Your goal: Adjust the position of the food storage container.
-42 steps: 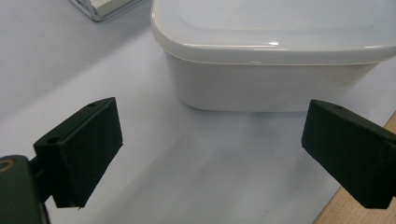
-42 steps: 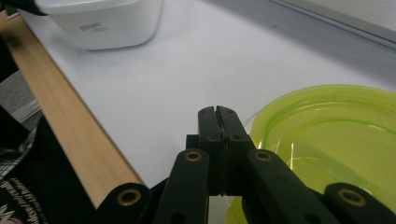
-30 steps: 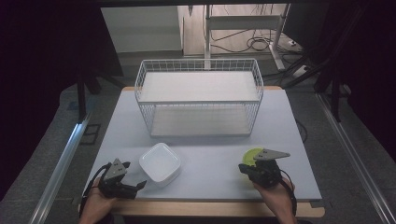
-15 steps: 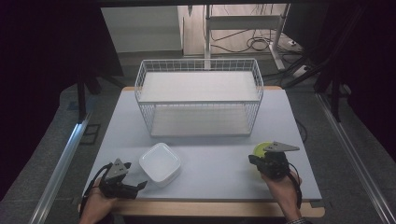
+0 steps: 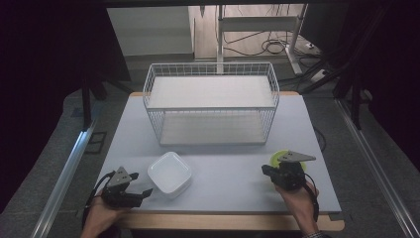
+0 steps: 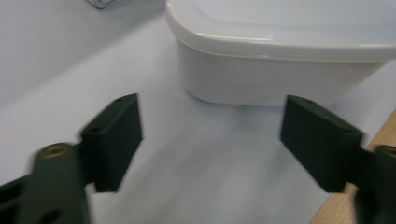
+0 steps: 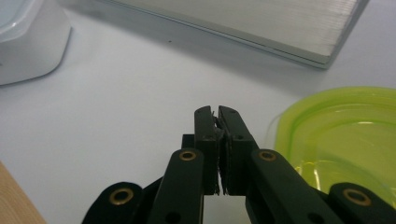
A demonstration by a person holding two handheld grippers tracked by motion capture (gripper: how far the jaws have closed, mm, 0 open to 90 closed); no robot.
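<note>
Two hand-held grippers at the near table edge: the left gripper (image 5: 143, 192) and right gripper (image 5: 265, 171) are black, boxy tools, each topped by a grey three-cornered plate. Flat rectangular black pads (image 6: 116, 135) end the left one's arms; brass-coloured rivets (image 7: 187, 156) dot the right one's linkages. A black cable (image 5: 314, 198) loops past the right wrist, where a dark cuff edge peeks in.

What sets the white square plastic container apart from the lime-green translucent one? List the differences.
The white square plastic container is opaque, while the lime-green translucent container lets light through. The white one lies at the near left, just ahead of the open left gripper, apart from its jaws, which have just been closing; the green one lies at the near right beside the shut right gripper. The white one looks larger in the high view. Both rest on the table, neither gripped.
</note>
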